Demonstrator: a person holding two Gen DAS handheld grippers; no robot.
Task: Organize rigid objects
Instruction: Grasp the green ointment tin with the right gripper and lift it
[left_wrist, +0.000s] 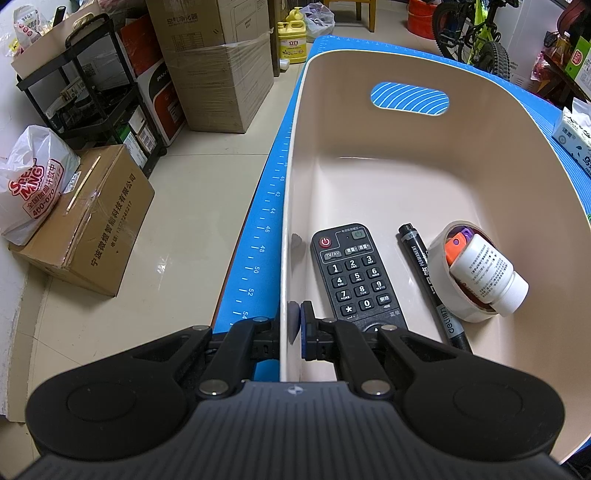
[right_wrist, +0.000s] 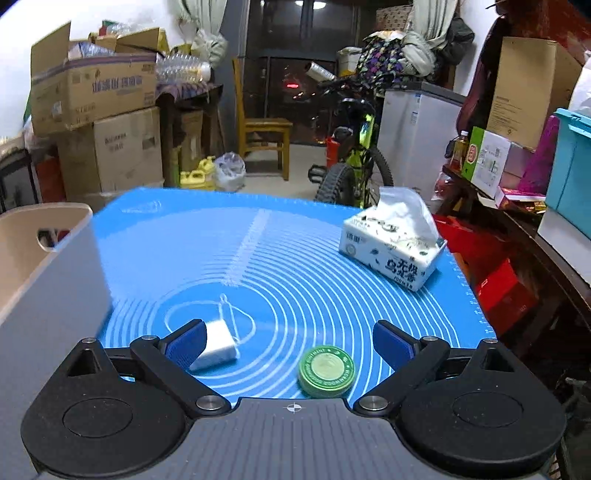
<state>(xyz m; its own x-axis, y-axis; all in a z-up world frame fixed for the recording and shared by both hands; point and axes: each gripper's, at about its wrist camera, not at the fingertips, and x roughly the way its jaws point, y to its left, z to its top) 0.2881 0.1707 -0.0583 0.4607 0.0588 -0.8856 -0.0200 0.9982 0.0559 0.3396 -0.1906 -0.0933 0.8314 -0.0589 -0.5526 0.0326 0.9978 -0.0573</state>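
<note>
Green round tin (right_wrist: 326, 371), a flat metal disc with a pale centre, lies on the blue silicone mat (right_wrist: 295, 258) between the right gripper (right_wrist: 291, 345)'s blue-padded fingers (right_wrist: 391, 345), nearer the right-hand one. Those fingers stand spread wide and touch nothing. A small white plastic charger block (right_wrist: 218, 343) with a thin looped cord sits just beside the left-hand pad, partly hidden behind it.

Across the mat, the left gripper (left_wrist: 297, 325) is clamped on the near wall of the beige plastic bin (left_wrist: 291, 192), one pad inside and one outside. Inside lie a black remote control (left_wrist: 352, 273), a black permanent marker (left_wrist: 430, 280) and a roll of pale tape (left_wrist: 461, 306) with a white pill bottle (left_wrist: 487, 275) and an orange-and-purple item resting in it. A white tissue pack (right_wrist: 391, 251) stands well apart at the far right of the mat.

The main risks, as I judge them:
- The tin is low and smooth; pads closing above its rim would slip off or skid it across the mat.
- Sitting off-centre, it would be pushed sideways by the nearer pad before the other arrives.
- The left-hand pad could catch the charger or its cord and drag it along.
- If the clamp on the bin slackens, the bin may shift during the drop.
</note>
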